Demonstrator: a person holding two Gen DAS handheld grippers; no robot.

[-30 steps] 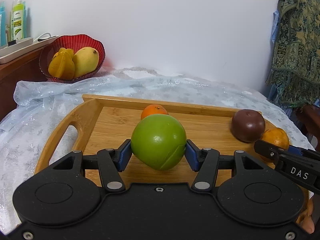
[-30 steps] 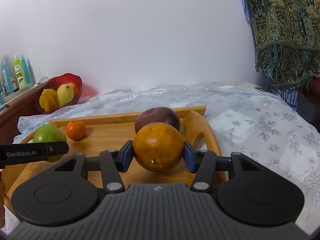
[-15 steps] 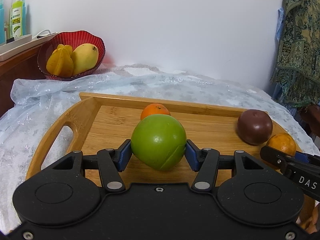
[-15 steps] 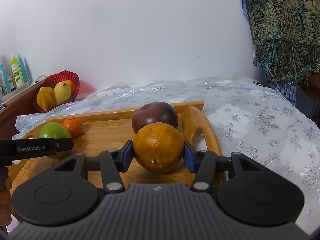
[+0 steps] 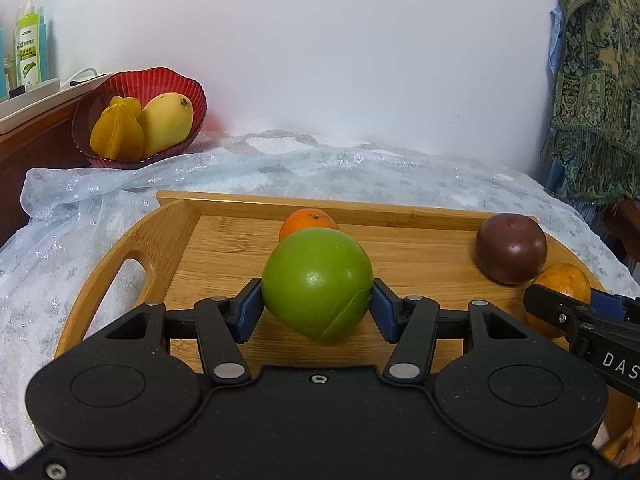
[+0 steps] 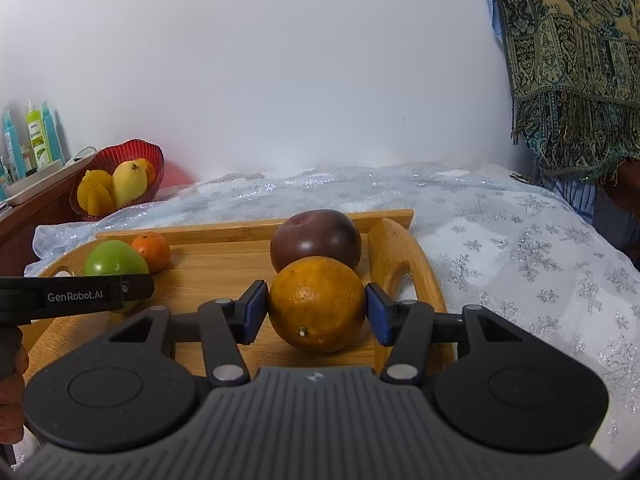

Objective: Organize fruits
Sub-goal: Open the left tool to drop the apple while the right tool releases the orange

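Here the left claw clamps the green fruit, while the right claw seemingly grips the orange.

I'm seeing a smooth green fruit sitting on the wooden tray, a small tangerine lying just behind it by the far rim. A dimpled orange is resting near the tray's right handle, touching a glossy dark purple fruit behind it. A starfruit and mango are leaning together in the red bowl beyond the tray.
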